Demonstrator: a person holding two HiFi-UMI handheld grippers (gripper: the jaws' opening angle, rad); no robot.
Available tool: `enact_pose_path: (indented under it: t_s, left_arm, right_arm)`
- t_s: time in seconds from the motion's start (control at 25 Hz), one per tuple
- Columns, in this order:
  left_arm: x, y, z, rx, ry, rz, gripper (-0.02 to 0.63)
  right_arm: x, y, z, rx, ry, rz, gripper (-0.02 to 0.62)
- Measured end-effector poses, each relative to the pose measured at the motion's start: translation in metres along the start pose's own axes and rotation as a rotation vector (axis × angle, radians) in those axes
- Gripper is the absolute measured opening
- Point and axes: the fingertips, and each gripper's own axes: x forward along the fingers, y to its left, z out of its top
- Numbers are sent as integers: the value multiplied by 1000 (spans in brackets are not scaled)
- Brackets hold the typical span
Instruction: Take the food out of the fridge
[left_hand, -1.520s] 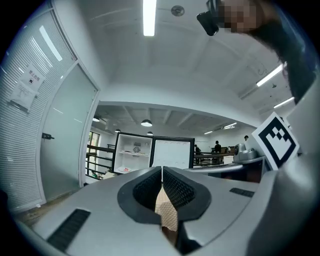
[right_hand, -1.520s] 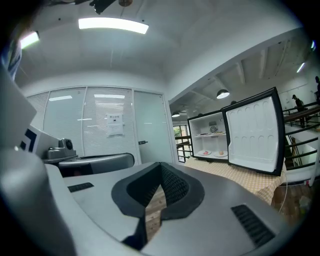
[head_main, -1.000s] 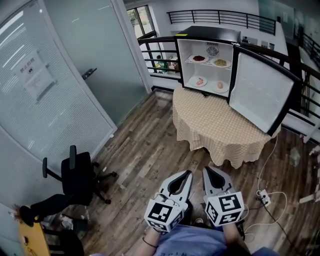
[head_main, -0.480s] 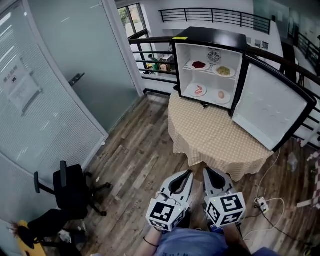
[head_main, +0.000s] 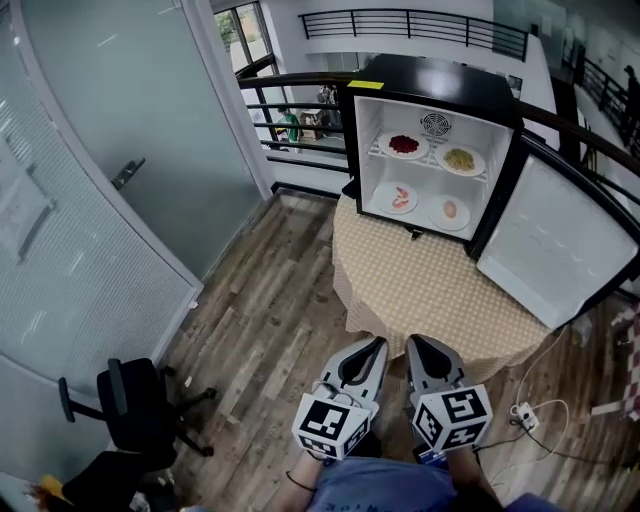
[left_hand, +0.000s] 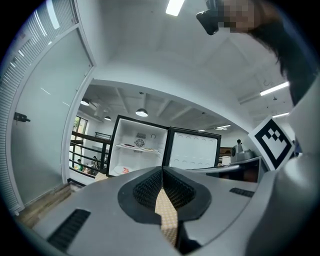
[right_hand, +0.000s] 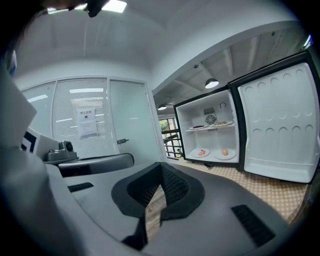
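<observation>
A small black fridge (head_main: 430, 85) stands on a round table, its door (head_main: 560, 245) swung wide to the right. On the wire shelf sit a plate of dark red food (head_main: 403, 145) and a plate of yellow noodles (head_main: 459, 159). On the fridge floor lie a plate of pink food (head_main: 399, 198) and a plate with an egg (head_main: 450, 210). My left gripper (head_main: 377, 344) and right gripper (head_main: 415, 342) are side by side low in the head view, both shut and empty, well short of the table. The fridge (left_hand: 140, 147) (right_hand: 210, 132) shows ahead in both gripper views.
The round table (head_main: 420, 290) wears a checked tan cloth. A frosted glass wall and door (head_main: 120, 170) run along the left. A black office chair (head_main: 130, 410) stands at lower left. A power strip and cables (head_main: 525, 412) lie on the wood floor at right. A black railing (head_main: 290, 110) sits behind the fridge.
Both grippers and the view have moved forward toward the table and fridge, which now appear larger and closer. The office chair has slid toward the lower left. Jaws stayed shut.
</observation>
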Motion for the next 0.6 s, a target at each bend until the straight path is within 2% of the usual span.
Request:
enact_pose_path:
  t_s: [0.28, 0.6]
  left_arm:
    - [36, 53, 10, 8, 0, -63, 18]
    - [62, 80, 10, -5, 20, -111, 18]
  right_arm:
    - [65, -5, 18, 10, -14, -45, 14]
    - [94, -21, 26, 9, -2, -107, 14]
